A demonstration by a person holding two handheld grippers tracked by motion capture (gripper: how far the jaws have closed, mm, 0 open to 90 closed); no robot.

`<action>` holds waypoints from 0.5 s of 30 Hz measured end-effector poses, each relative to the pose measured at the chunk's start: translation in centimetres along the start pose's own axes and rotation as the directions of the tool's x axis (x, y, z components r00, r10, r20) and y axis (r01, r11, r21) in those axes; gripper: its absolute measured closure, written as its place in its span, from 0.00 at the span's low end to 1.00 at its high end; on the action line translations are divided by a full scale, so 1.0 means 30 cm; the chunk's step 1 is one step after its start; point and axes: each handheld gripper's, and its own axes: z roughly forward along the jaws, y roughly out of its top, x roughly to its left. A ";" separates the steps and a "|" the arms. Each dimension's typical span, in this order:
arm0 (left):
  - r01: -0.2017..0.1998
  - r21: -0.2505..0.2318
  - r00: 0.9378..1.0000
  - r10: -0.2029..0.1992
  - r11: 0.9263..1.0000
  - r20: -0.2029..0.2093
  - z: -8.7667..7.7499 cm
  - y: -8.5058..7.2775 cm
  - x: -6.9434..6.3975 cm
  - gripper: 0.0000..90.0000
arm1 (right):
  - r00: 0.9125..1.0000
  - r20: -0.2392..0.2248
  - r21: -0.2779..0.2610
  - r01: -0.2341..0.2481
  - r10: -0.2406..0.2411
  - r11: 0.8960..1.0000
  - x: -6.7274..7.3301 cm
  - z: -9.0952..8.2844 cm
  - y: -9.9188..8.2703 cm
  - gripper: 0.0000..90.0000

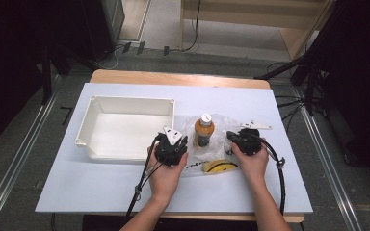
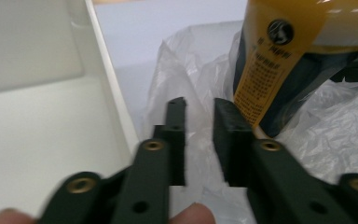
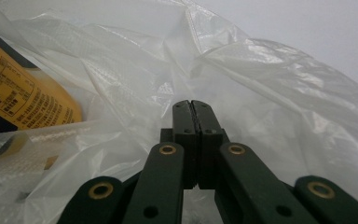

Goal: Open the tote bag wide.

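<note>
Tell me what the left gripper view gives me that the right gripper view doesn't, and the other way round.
Left gripper view: the white bin, its wall running along the left, the round logo on the orange bottle, and the left gripper with a gap between its jaws. Right gripper view: the right gripper, jaws pressed together against the film; whether they pinch it is unclear. Both: the crumpled clear plastic bag and the orange bottle's yellow printed label among its folds.

White bin [image 1: 125, 130] left on table [image 1: 279, 187]; banana [image 1: 219, 166] near front.
</note>
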 end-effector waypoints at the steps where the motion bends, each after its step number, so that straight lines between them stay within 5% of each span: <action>1: 0.000 0.000 1.000 0.000 1.000 0.000 0.000 0.000 0.000 0.99 | 1.000 0.000 0.000 0.000 0.000 1.000 0.000 0.000 0.000 1.00; 9: -0.031 -0.004 0.999 0.030 1.000 -0.024 0.008 -0.039 -0.025 1.00 | 1.000 0.003 -0.005 0.002 -0.002 1.000 0.001 -0.002 -0.001 1.00; 15: -0.039 0.056 0.999 0.040 0.998 -0.016 0.037 -0.092 -0.040 1.00 | 1.000 0.004 -0.006 0.003 -0.003 1.000 0.001 -0.003 -0.001 1.00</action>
